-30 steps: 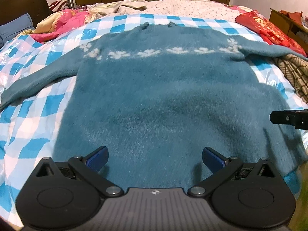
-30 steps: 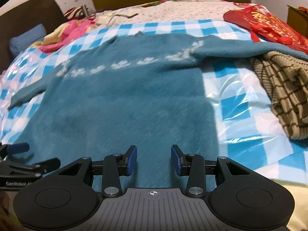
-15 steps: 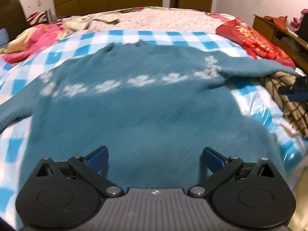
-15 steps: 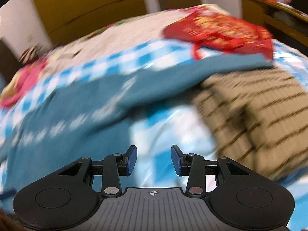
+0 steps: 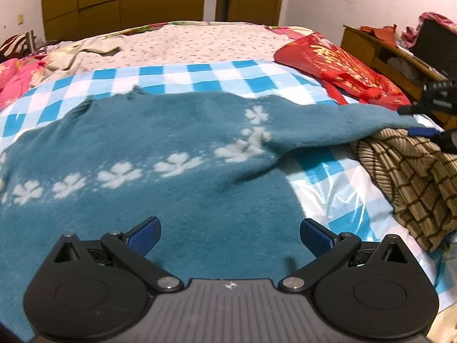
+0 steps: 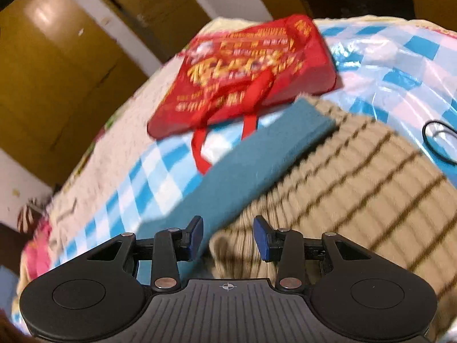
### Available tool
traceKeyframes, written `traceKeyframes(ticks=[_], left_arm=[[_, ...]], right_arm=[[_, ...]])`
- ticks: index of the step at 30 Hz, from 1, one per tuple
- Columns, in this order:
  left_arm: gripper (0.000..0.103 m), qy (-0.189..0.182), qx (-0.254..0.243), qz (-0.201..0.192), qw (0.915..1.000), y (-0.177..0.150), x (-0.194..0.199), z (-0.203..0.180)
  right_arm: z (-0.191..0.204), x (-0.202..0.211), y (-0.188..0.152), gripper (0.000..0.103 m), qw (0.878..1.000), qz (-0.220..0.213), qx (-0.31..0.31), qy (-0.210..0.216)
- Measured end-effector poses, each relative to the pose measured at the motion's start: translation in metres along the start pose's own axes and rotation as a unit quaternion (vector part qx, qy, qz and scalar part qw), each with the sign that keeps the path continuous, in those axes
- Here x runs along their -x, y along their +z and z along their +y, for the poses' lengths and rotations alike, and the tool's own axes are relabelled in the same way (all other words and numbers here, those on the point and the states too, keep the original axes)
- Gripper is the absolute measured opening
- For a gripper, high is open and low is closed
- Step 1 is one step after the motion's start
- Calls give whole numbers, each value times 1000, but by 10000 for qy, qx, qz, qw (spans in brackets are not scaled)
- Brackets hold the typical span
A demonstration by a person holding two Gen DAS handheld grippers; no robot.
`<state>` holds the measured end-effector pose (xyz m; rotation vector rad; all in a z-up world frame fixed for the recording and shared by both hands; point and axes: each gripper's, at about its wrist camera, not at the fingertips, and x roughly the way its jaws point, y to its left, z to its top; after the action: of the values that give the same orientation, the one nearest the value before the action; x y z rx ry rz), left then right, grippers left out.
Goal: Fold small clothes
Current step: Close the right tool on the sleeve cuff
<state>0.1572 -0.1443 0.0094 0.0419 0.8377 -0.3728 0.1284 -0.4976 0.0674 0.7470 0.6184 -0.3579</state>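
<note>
1. Sweater (image 5: 171, 200), teal with a row of white flowers, lies spread flat on our blue-and-white checked sheet (image 5: 200, 77); in the left wrist view it fills the frame from 9 o'clock to the centre.
2. Its sleeve (image 5: 342, 125) runs out toward 3 o'clock and drapes over a tan striped garment (image 5: 414, 177) heaped at the bed's edge.
3. We hold the left gripper (image 5: 230, 235) above the sweater's body at 6 o'clock, blue pads spread wide, nothing between them.
4. At 3 o'clock in the same view we see the right gripper (image 5: 428, 120) near the sleeve's end, only partly in frame.
5. Through the right wrist view, which is tilted and blurred, the right gripper (image 6: 228, 238) hangs over the place where the sleeve (image 6: 242, 171) meets the tan garment (image 6: 357, 194).
6. Its pads stand partly apart with a clear gap; they pinch nothing that we can see.
7. The sleeve there runs from 7 o'clock up to 1 o'clock, its cuff end lying on the tan garment.
8. A red bag (image 6: 245, 71) with gold print sits at 12 o'clock beyond the cuff, its handles falling toward the sleeve.
9. A wooden wardrobe (image 5: 122, 3) stands behind the bed at 11 o'clock in the left view.
</note>
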Motion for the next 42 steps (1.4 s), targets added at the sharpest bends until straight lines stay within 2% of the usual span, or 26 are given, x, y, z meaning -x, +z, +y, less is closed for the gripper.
traceKeyframes(ticks=[2,4,7,14,20,22,23,26,31,35,39,42], left_arm=[[103,-32,2,19,10000,1,-1,-2],[103,-47,-17,31,10000,1,-2,-5],[103,-46,-27,54,10000,1,-5,-9],[103,-42,-33,37,10000,1,-3,-15],[103,78,41,27,10000,-1,4,-8],[103,172,78,35,9998,-1,10,-4],[103,211,87,29,9997,-2,12,-2],[103,355,136,-42,9993,-5,22,3],[103,440,227,-132,9987,-13,35,14],[103,466,334,-202,9982,-24,45,31],[103,608,576,-343,9959,-37,55,60],[103,714,864,-456,9926,-50,62,88]], right_arm=[[0,-2,7,39,9998,-143,73,-91],[-3,-7,11,39,9994,-87,24,-322],[-13,-14,14,39,9995,-48,-179,-256],[-22,-32,23,39,9968,-454,-653,-72],[-15,-49,25,41,9960,-523,-717,-65],[-16,-49,28,32,9952,-548,-809,-5],[-16,-48,30,18,9953,-554,-798,-28],[-12,-40,32,12,9957,-563,-724,100],[16,-15,27,11,9959,-814,-88,394],[61,0,9,11,9915,-925,655,633],[133,2,-27,11,9775,-892,1642,980],[198,-5,-67,10,9579,-758,2427,1329]])
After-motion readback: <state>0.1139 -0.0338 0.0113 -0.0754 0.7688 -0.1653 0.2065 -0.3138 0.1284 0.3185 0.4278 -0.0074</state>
